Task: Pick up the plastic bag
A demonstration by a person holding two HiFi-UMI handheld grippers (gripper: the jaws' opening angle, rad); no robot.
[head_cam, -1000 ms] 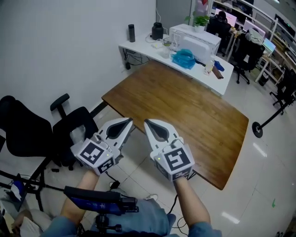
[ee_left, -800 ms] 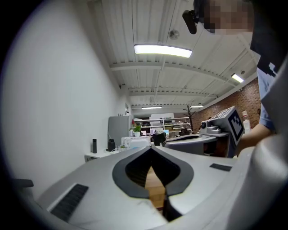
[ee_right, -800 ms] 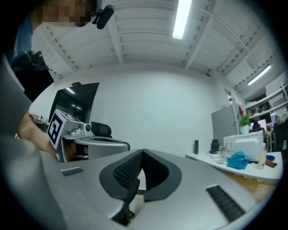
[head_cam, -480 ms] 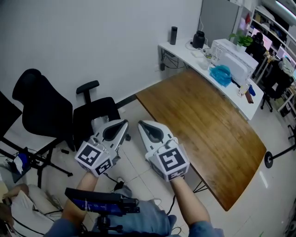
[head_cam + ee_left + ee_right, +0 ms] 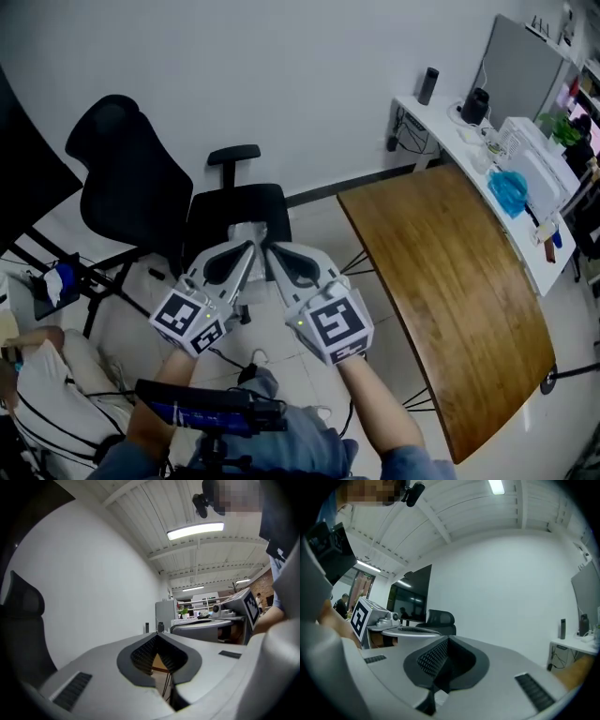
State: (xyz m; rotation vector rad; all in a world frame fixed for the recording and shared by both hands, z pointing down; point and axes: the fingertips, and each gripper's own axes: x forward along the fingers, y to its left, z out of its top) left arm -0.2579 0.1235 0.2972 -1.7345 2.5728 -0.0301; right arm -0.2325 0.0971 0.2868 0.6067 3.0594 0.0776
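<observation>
Down in front of me I've got both grippers held out level and side by side over the tiled floor [image 5: 141, 323], nowhere near the job yet. Left gripper [image 5: 246, 251] has its jaws pressed together at the tips with nothing caught between them, and from its own view I can see a bit of the wooden table through the little gap behind the pads. Right gripper [image 5: 275, 253] is the same deal, jaws fully together and empty. The tips of the two nearly meet, and both point at a black office chair [image 5: 236, 212] that sits just beyond them, with a second, taller black chair [image 5: 120, 167] to its left against the white wall [image 5: 281, 75]. The plastic bag [image 5: 509, 190] is the blue crumpled thing way off at the far right, sitting on the long white desk [image 5: 441, 117] just beside a white boxy machine [image 5: 534, 164], so it's well apart from both grippers. Between me and that desk runs the big brown wooden table [image 5: 450, 281], its top bare from what I can see. There's also a dark cylinder [image 5: 428, 85] standing at the far end of the white desk, close to the wall.
</observation>
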